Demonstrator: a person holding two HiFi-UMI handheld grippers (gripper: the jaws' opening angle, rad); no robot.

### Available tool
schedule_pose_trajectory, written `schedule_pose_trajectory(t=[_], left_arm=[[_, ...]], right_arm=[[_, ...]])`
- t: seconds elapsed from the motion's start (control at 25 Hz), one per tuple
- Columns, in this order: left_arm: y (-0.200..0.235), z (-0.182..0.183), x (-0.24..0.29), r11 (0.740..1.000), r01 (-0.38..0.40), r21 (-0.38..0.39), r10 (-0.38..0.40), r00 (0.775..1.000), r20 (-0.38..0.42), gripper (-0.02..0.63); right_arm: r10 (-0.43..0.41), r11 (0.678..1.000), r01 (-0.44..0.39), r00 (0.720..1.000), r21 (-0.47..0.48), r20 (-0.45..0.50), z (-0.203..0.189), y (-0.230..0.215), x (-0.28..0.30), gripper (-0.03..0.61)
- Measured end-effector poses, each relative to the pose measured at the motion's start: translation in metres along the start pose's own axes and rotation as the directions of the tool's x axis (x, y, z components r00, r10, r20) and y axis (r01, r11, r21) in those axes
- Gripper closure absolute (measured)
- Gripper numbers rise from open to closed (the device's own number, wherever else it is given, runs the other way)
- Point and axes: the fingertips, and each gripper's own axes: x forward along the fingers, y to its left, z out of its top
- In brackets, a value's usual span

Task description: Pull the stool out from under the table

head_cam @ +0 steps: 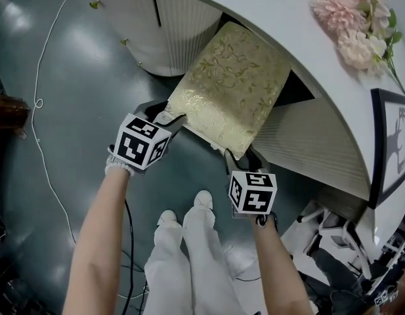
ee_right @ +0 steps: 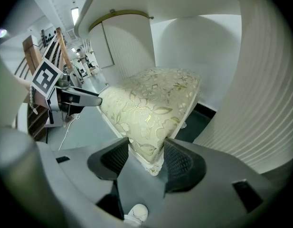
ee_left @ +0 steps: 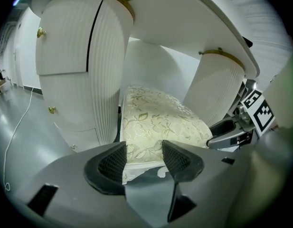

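The stool (head_cam: 232, 87) has a gold floral cushion; its far end lies under the white table (head_cam: 281, 18) and its near end sticks out over the grey floor. My left gripper (head_cam: 169, 118) is at the near left corner. In the left gripper view the cushion (ee_left: 155, 122) fills the gap between both pads of the left gripper (ee_left: 144, 158). My right gripper (head_cam: 245, 157) holds the near right corner. In the right gripper view that corner of the cushion (ee_right: 151, 103) is wedged between the pads of the right gripper (ee_right: 145, 158).
White ribbed cabinets (head_cam: 182, 31) flank the stool under the table on both sides. Pink flowers (head_cam: 360, 18) and a dark picture frame (head_cam: 389, 143) sit on the tabletop. A white cable (head_cam: 41, 104) runs over the floor at left. The person's feet (head_cam: 186, 209) stand just behind the grippers.
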Motion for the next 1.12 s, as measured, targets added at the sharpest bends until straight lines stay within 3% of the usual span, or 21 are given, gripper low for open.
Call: schedule_pose_trajectory(t=[0.52, 1.12], left_arm=[[-0.014, -0.073, -0.065, 0.999, -0.018, -0.035, 0.016, 0.998, -0.057, 0.359], [-0.04, -0.165, -0.149, 0.985, -0.108, -0.135, 0.095, 0.99, -0.099, 0.36]], right_arm=[[0.028, 0.999, -0.029, 0.998, -0.026, -0.061, -0.062, 0.061, -0.032, 0.33], [0.09, 0.986, -0.106, 0.988, -0.126, -0.126, -0.134, 0.126, -0.072, 0.333]])
